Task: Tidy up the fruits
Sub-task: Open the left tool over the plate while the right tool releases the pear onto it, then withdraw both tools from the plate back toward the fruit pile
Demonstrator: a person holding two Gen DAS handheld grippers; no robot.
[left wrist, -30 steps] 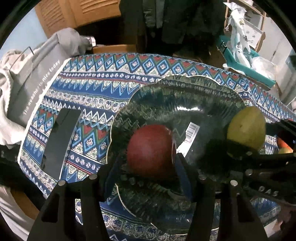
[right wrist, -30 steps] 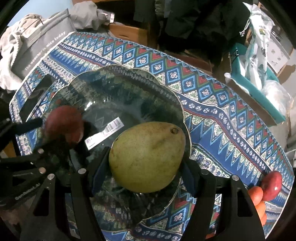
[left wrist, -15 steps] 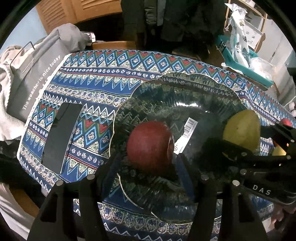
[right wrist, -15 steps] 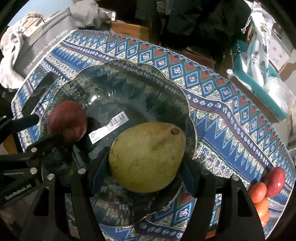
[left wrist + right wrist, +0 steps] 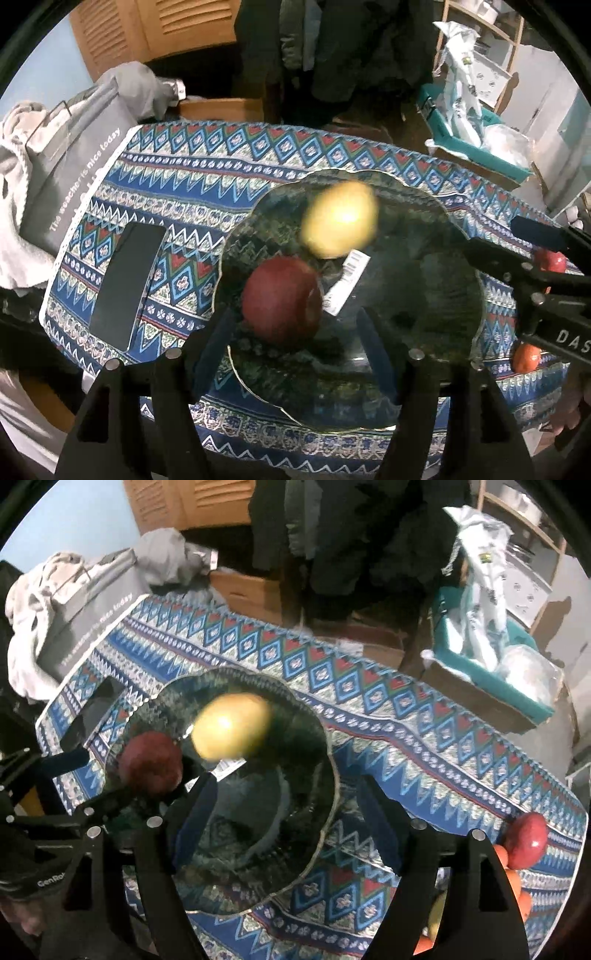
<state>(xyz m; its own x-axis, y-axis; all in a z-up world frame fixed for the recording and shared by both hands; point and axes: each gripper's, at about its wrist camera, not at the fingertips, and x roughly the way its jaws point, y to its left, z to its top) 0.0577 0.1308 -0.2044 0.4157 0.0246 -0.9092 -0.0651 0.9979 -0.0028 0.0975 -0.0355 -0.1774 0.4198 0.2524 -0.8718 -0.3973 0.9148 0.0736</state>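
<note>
A dark red apple (image 5: 282, 299) lies on the glass plate (image 5: 424, 277), between the fingers of my left gripper (image 5: 295, 332). Those jaws are opening and the pads stand clear of the apple. A yellow-green pear (image 5: 340, 218), motion-blurred, sits farther back on the plate beside the apple. My right gripper (image 5: 286, 823) hangs above the plate (image 5: 295, 775); its jaws are opening with nothing between them. In the right wrist view the pear (image 5: 232, 727) is beyond its fingertips and the apple (image 5: 149, 764) is to the left.
More fruit lies at the table's right end: a red apple (image 5: 526, 840), oranges (image 5: 513, 878) and something yellow (image 5: 437, 912). A black phone (image 5: 127, 288) lies left of the plate, and a grey bag (image 5: 66, 173) stands at the far left. A teal box (image 5: 480, 144) is behind the table.
The right gripper opened, let go of the pear and rose. The pear now shows blurred farther back on the plate. The left jaws widened off the apple.
</note>
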